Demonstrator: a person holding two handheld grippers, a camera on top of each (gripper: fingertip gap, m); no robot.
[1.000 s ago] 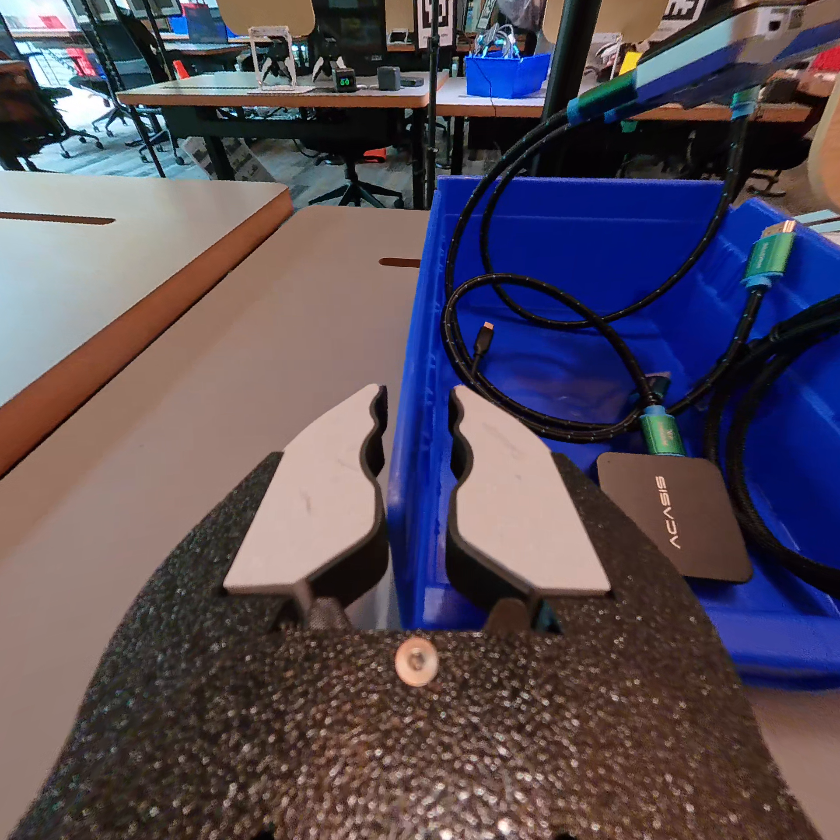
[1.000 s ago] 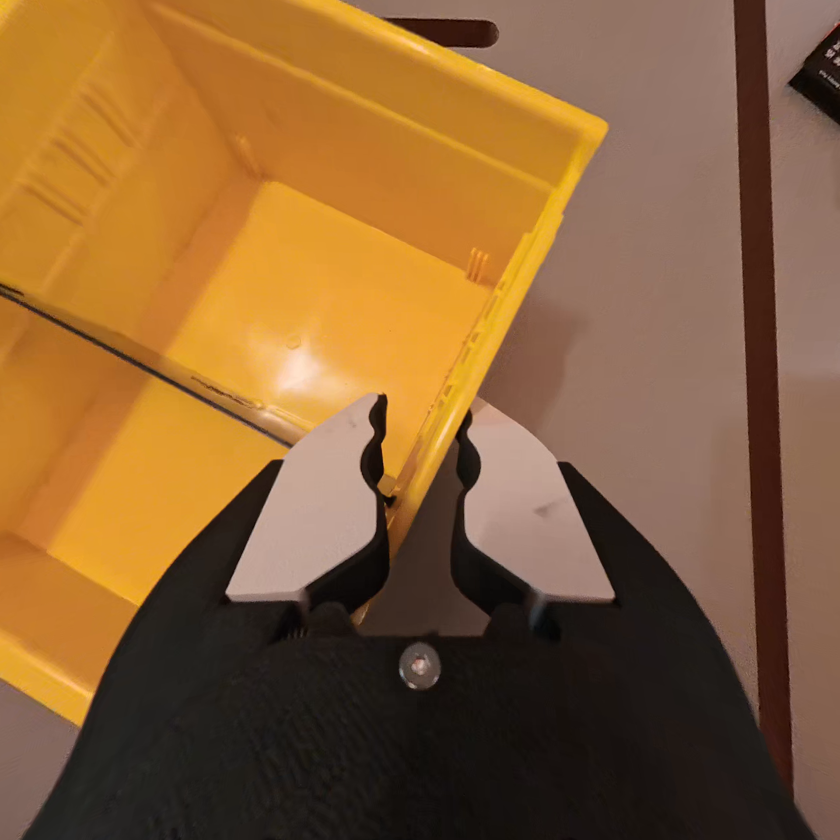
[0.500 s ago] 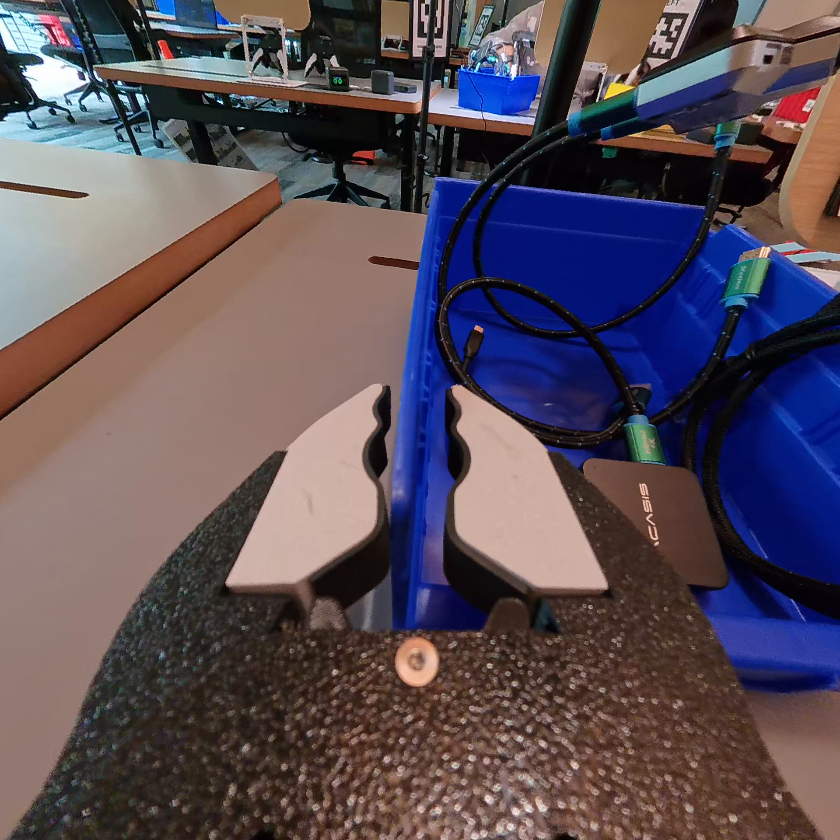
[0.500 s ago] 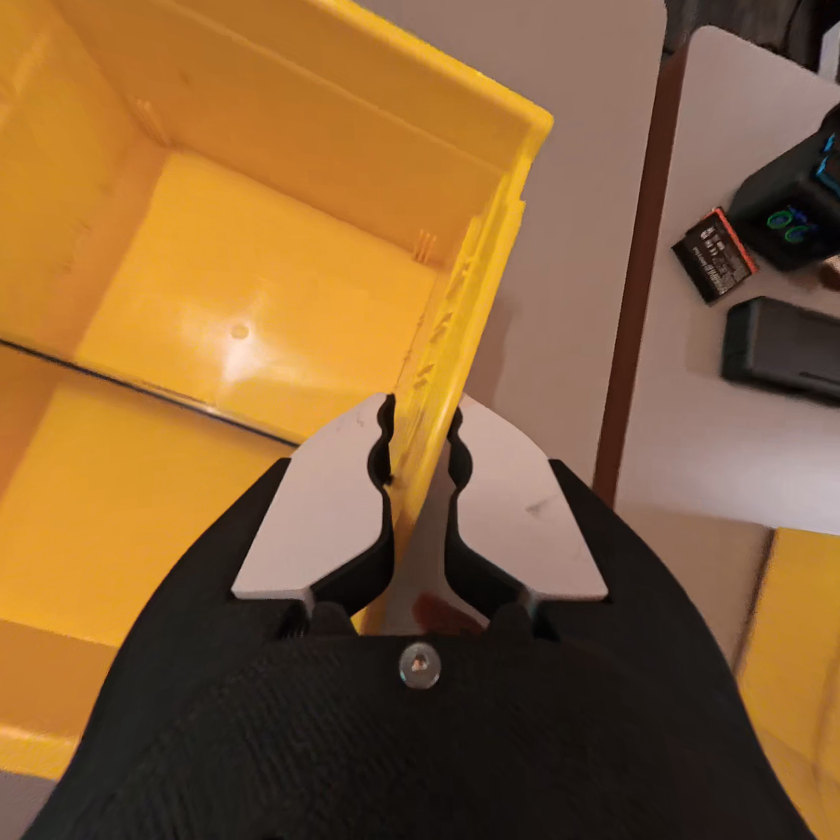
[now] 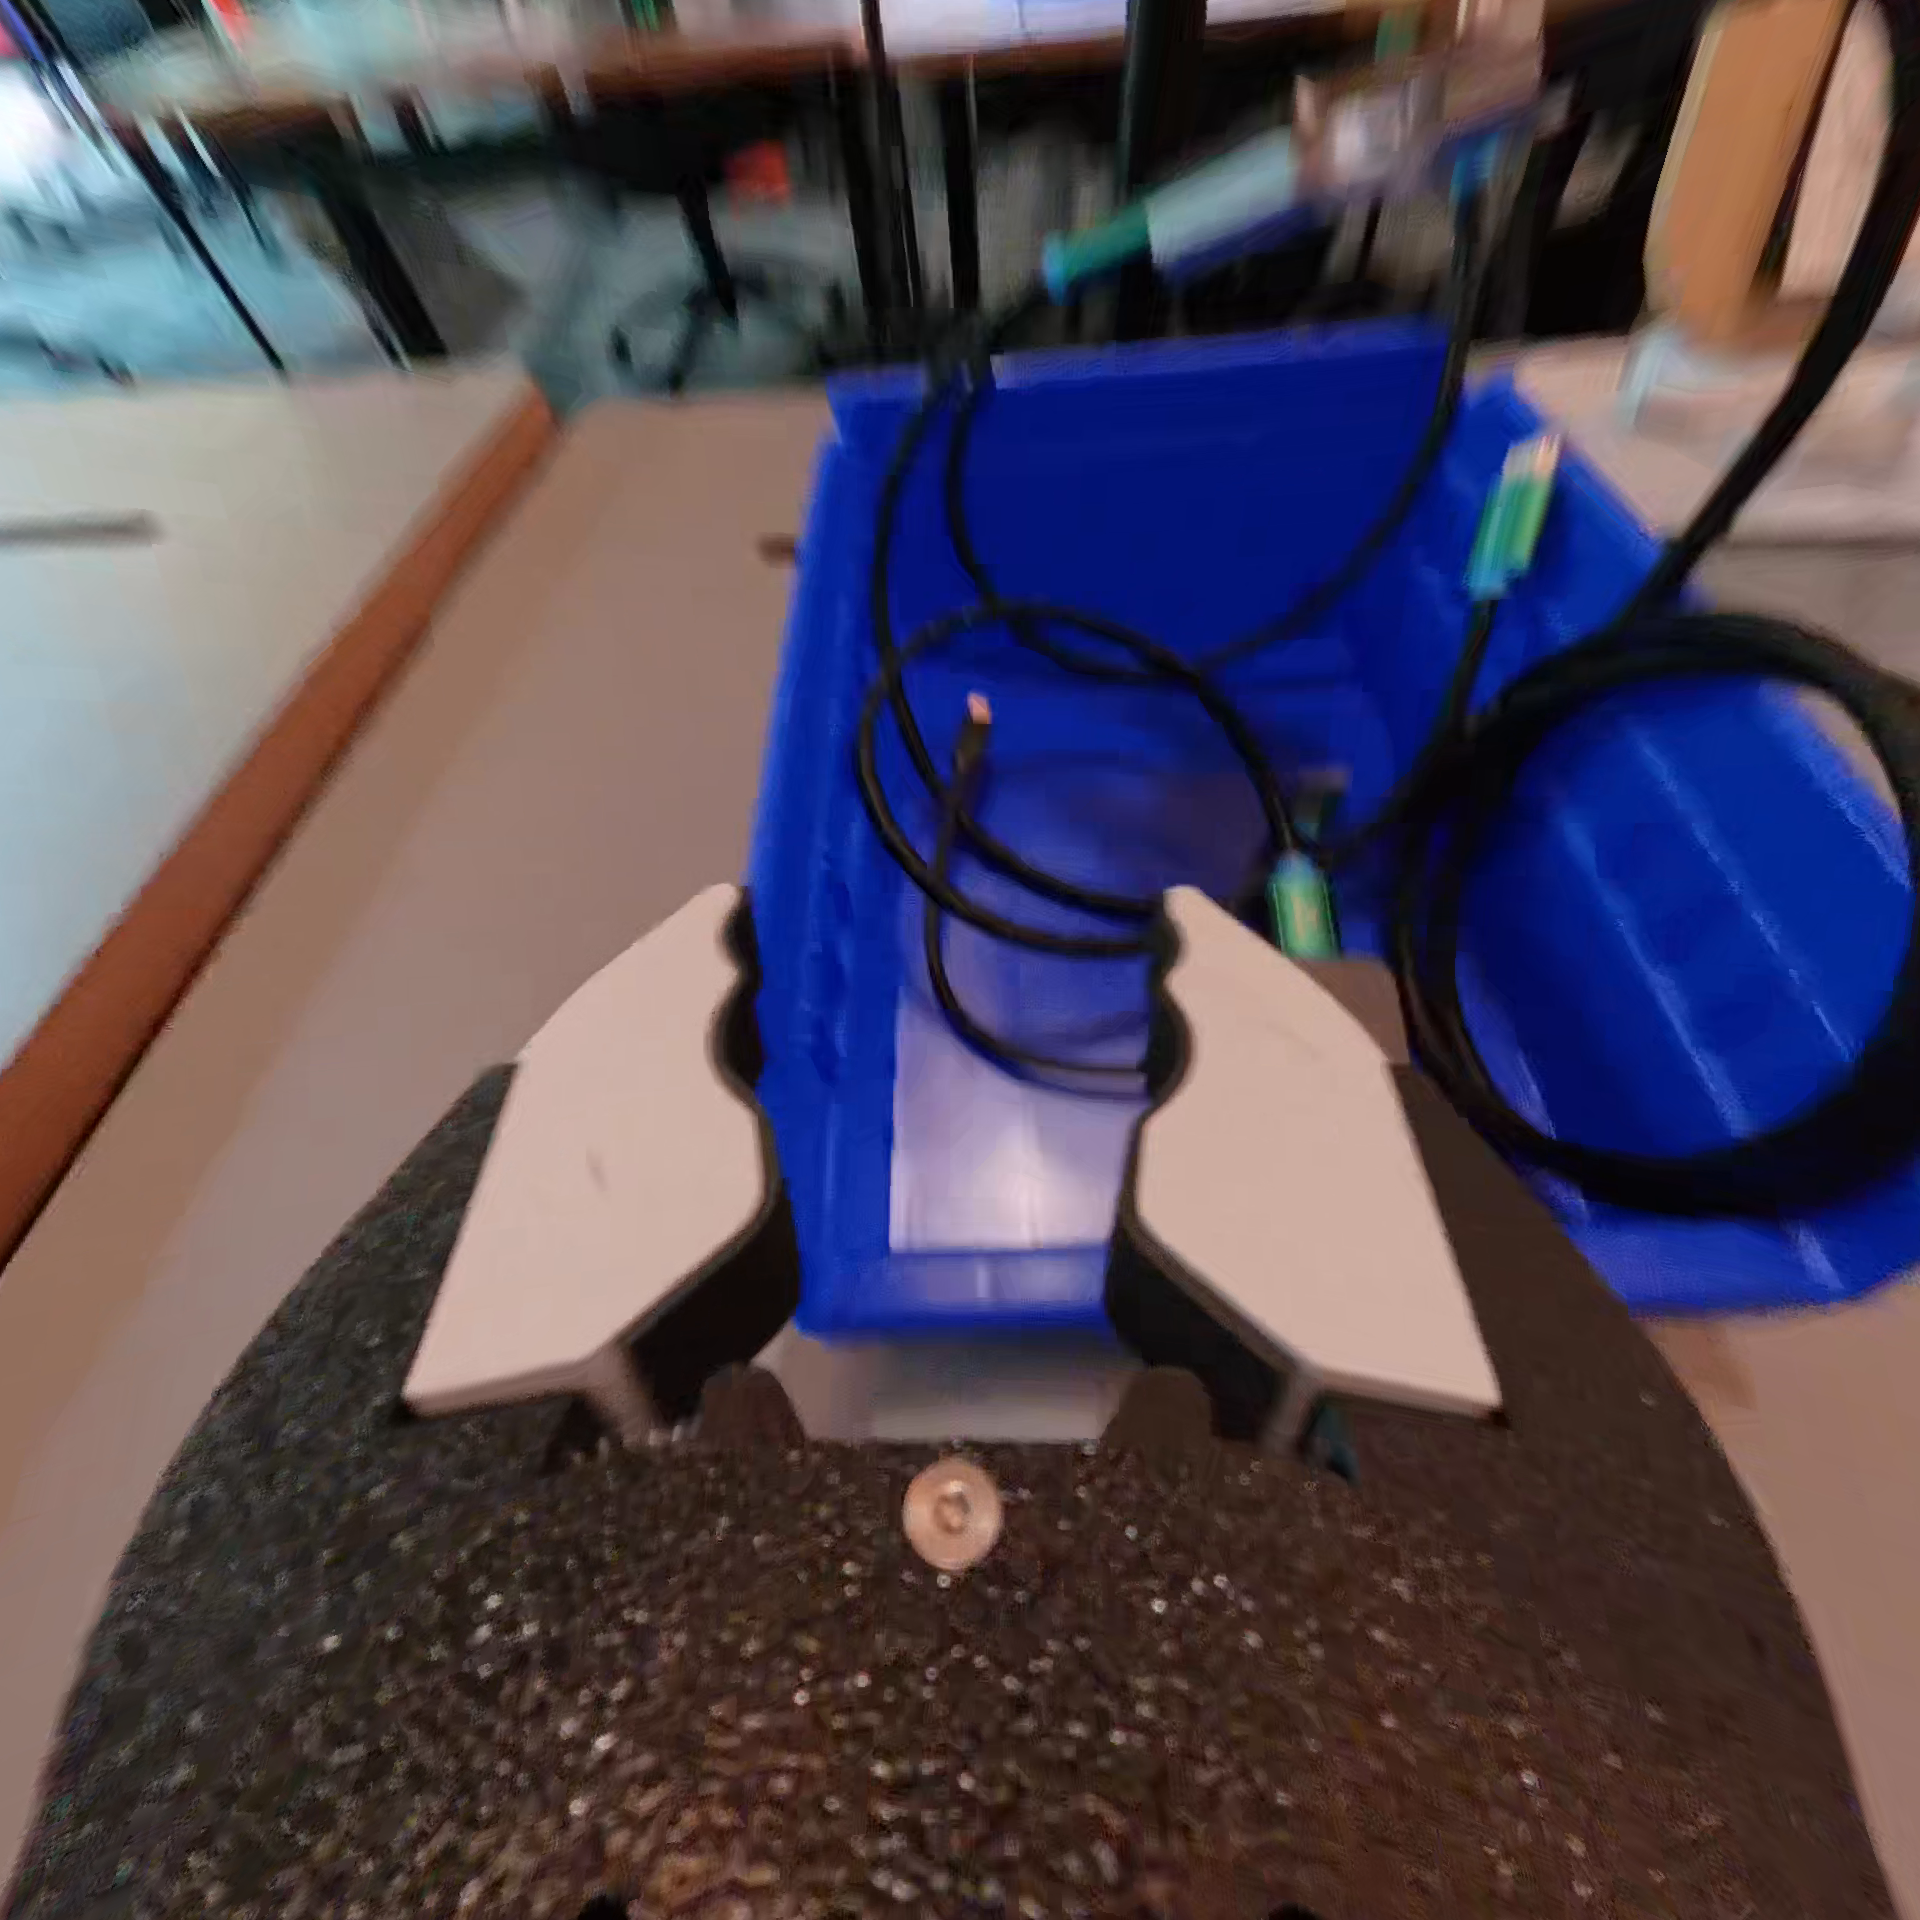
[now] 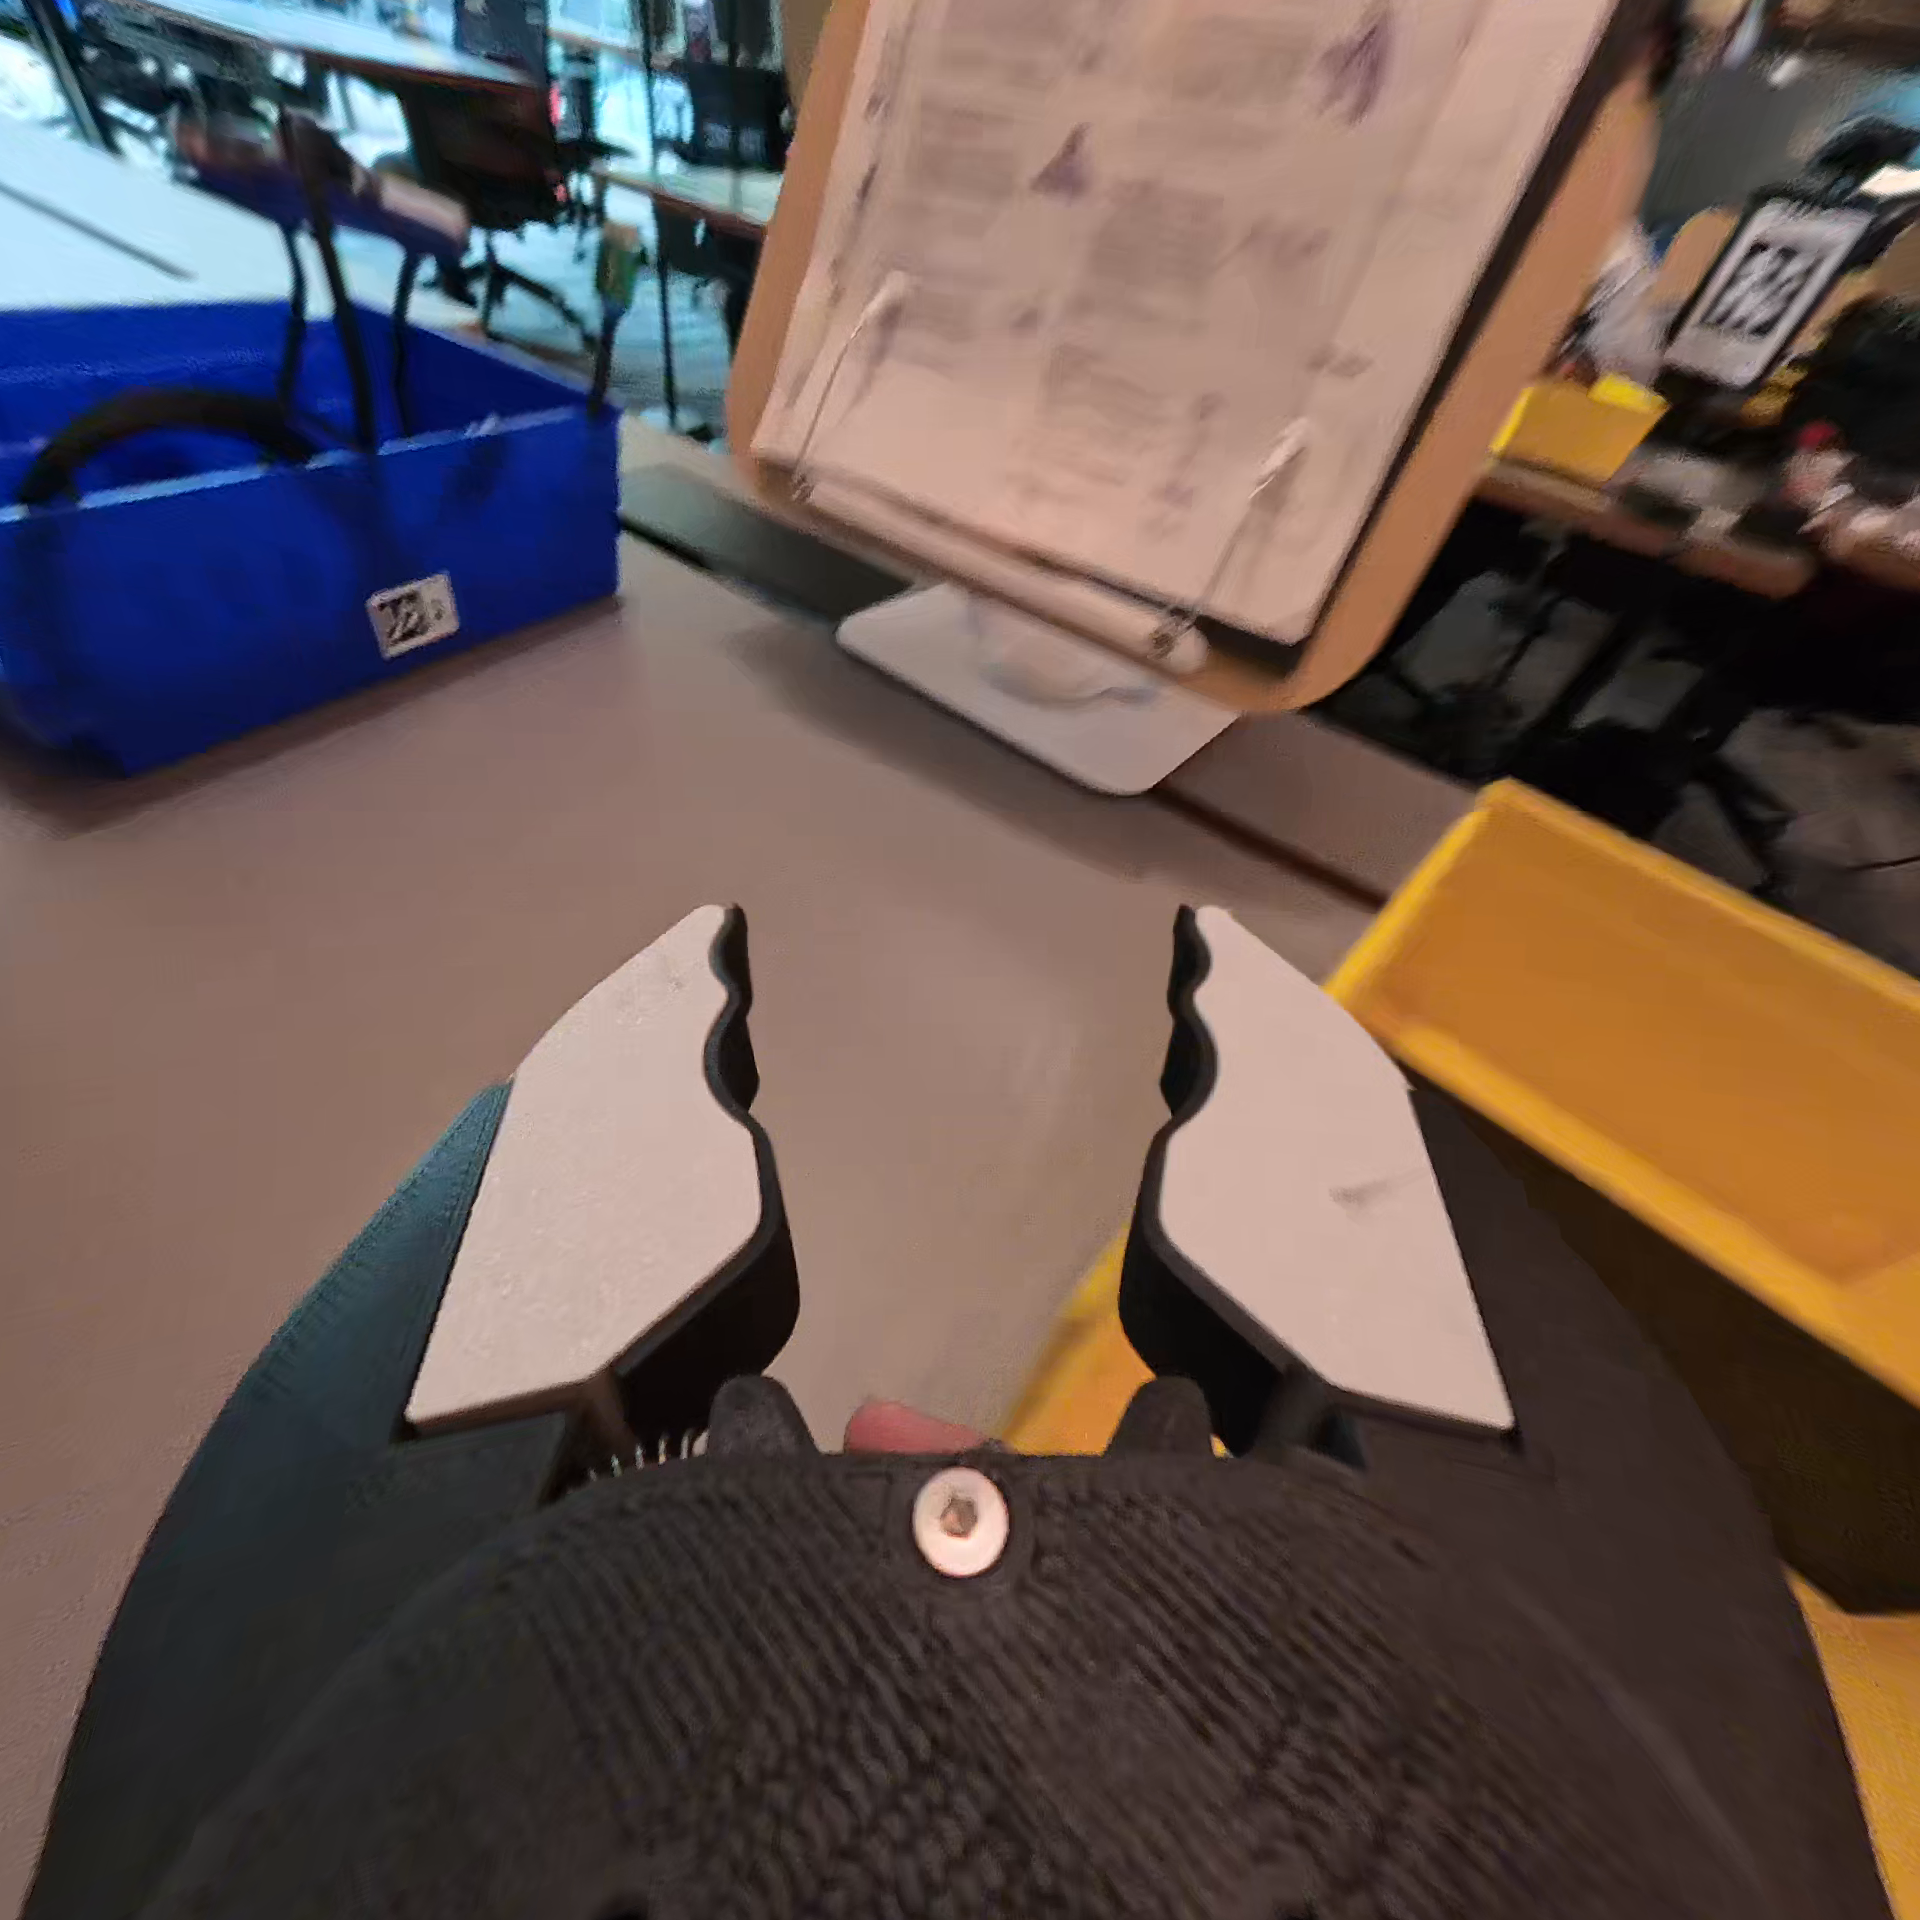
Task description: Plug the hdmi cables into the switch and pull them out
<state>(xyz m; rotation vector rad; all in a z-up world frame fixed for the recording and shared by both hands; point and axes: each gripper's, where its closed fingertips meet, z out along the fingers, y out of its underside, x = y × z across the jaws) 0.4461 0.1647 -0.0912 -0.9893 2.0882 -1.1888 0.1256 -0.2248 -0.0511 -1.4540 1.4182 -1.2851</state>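
The left wrist view is blurred. A blue bin [image 5: 1122,499] holds black braided HDMI cables [image 5: 1081,914] with green plugs: one plug [image 5: 1512,509] stands up at the right, another [image 5: 1304,914] lies by a black flat box [image 5: 1361,992]. A blurred silver-blue switch [image 5: 1382,135] hangs above the bin's far edge with cables running up to it. My left gripper [image 5: 951,914] is open and empty over the bin's near left corner, its left finger outside the wall. My right gripper [image 6: 956,920] is open and empty above the bare table.
A thick black cable coil [image 5: 1662,914] fills the bin's right side. In the right wrist view the blue bin [image 6: 260,540] is far left, a yellow bin [image 6: 1662,1091] close on the right, and a tilted paper stand [image 6: 1143,312] ahead on the grey table [image 6: 520,883].
Both grippers have opened. The left let go of the blue bin's wall. The right let go of the yellow bin's wall and swung up to face across the table.
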